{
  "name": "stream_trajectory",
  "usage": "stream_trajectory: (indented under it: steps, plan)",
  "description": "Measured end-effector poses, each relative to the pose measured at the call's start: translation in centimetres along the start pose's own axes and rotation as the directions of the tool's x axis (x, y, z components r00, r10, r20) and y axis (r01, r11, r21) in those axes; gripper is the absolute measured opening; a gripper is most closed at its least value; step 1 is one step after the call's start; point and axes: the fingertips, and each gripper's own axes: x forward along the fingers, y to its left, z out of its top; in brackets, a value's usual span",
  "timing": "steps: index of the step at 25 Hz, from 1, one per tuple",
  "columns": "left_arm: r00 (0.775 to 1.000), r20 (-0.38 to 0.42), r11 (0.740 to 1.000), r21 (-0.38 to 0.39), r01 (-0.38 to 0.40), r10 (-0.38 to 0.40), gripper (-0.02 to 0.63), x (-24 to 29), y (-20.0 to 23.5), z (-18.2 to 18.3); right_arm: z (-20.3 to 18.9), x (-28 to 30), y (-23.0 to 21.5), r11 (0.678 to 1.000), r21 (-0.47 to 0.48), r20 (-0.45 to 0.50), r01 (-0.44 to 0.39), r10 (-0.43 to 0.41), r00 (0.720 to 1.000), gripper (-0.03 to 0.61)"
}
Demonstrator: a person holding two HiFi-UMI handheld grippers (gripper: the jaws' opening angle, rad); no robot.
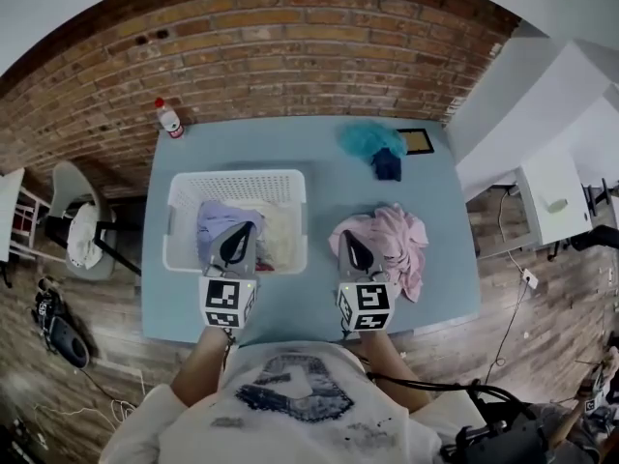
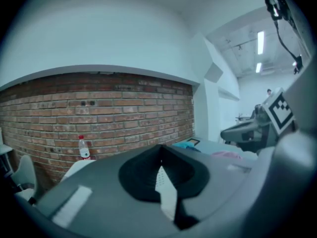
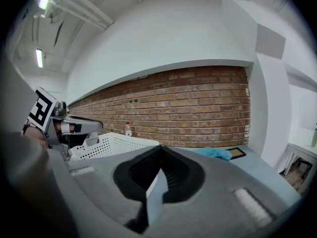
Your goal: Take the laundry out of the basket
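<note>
A white perforated laundry basket (image 1: 237, 183) stands on the left half of the blue table (image 1: 319, 196), holding a lavender garment (image 1: 215, 218) and a cream one (image 1: 280, 230). My left gripper (image 1: 240, 232) hovers over the basket's near side, jaws together with nothing between them. A pink garment (image 1: 397, 240) lies in a heap on the table right of the basket. My right gripper (image 1: 351, 238) is over its left edge, jaws closed and empty. In the right gripper view the basket (image 3: 114, 145) shows at left beyond the gripper (image 3: 159, 150). The left gripper view shows its gripper (image 2: 159, 150) pointing at the brick wall.
A teal cloth (image 1: 368, 138) and a dark blue item (image 1: 387, 166) lie at the table's far side beside a small framed picture (image 1: 416, 141). A plastic bottle (image 1: 169, 119) stands at the far left corner. A brick wall runs behind; a chair (image 1: 82, 216) is left.
</note>
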Motion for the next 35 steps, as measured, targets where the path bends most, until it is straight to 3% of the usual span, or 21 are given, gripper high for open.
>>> stream_trajectory:
  steps: [11, 21, 31, 35]
  plan:
    - [0.997, -0.013, 0.997, -0.028, -0.075, 0.075, -0.009, -4.2, 10.4, -2.7, 1.5, 5.5, 10.0, 0.997, -0.018, -0.006, -0.079, 0.079, 0.997, -0.002]
    - [0.998, -0.038, 0.999, -0.019, -0.043, 0.042, -0.009, -5.6, 17.2, -5.6, 2.0, 8.9, 16.2, 0.996, 0.015, -0.020, -0.093, 0.093, 0.995, -0.002]
    - [0.998, -0.053, 0.999, -0.017, 0.031, -0.032, -0.009, -4.6, 20.3, -6.3, 0.1, 12.3, 16.9, 0.997, 0.037, -0.210, -0.061, 0.067, 0.975, 0.002]
    - [0.997, -0.066, 0.999, -0.018, 0.049, -0.050, -0.009, -3.7, 20.6, -6.3, -0.2, 13.7, 17.5, 0.995, 0.008, -0.255, -0.097, 0.095, 0.962, 0.054]
